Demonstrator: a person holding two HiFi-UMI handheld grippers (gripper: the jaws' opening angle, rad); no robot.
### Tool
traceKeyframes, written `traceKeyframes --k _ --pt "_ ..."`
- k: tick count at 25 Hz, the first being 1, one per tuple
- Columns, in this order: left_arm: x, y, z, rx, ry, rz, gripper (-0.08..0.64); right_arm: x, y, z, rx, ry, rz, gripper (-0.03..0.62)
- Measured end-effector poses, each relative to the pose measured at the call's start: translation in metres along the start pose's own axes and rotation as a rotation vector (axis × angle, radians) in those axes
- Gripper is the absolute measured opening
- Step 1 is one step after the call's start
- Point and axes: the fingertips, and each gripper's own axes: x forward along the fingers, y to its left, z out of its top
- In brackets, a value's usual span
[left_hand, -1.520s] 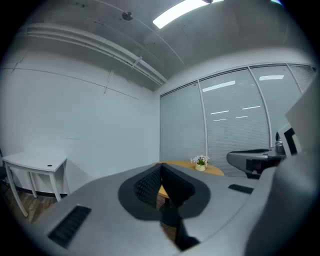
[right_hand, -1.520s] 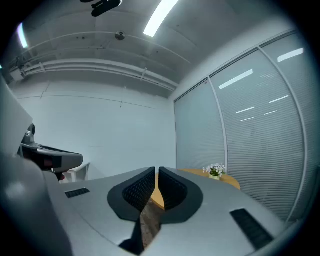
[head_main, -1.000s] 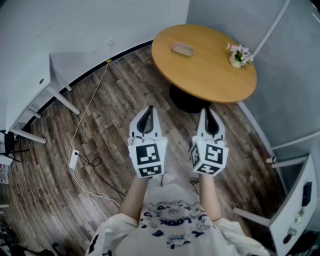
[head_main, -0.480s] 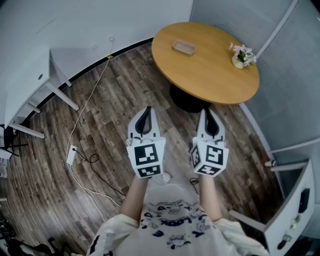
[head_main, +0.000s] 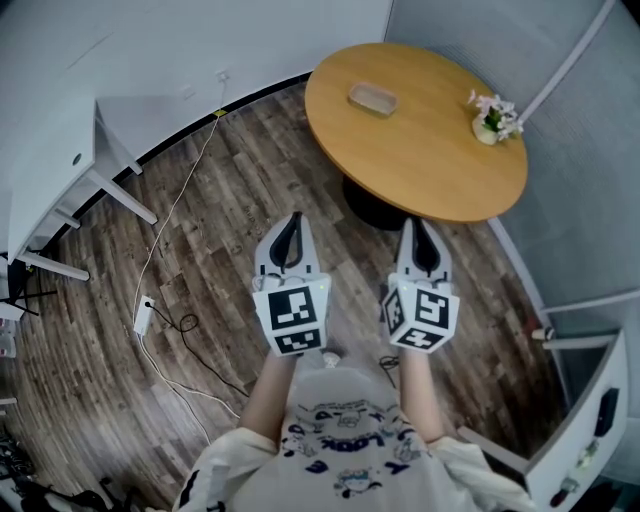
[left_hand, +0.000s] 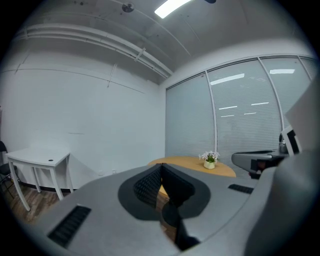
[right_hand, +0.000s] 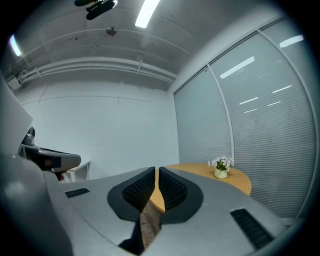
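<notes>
Both grippers are held side by side in the air above the wooden floor, pointing at a round wooden table (head_main: 420, 130). My left gripper (head_main: 291, 224) is shut with nothing in it, and so is my right gripper (head_main: 417, 230). A small clear dish (head_main: 372, 98) and a little pot of white flowers (head_main: 494, 118) stand on the table. In the left gripper view the jaws (left_hand: 160, 172) meet, with the table (left_hand: 190, 162) and flowers (left_hand: 209, 160) beyond. The right gripper view shows its jaws (right_hand: 157, 176) together before the table (right_hand: 200, 172) and flowers (right_hand: 221, 167).
A white desk (head_main: 55, 175) stands along the left wall. On the floor lie a power strip (head_main: 144, 312) and its white cable. A glass partition with blinds (head_main: 570, 70) runs behind the table. More white furniture (head_main: 590, 420) sits at the lower right.
The view has drifted a little: the table and flowers sit slightly further right in every view. Both grippers keep their pose and stay shut.
</notes>
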Motion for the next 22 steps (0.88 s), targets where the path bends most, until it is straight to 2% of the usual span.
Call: traceKeyframes --k 7,16,22 --pt "0.079 0.015 0.017 0.008 -0.007 -0.048 0.003 0.076 -0.002 0.012 0.002 -0.01 -0.026 0.023" --pt "0.191 0.042 0.05 0.017 -0.01 -0.14 0.003 0.179 -0.001 0.035 0.013 -0.011 -0.109 0.023" --pt "0.25 0.053 0.056 0.028 -0.001 -0.19 0.003 0.232 -0.002 0.034 0.024 0.001 -0.148 0.023"
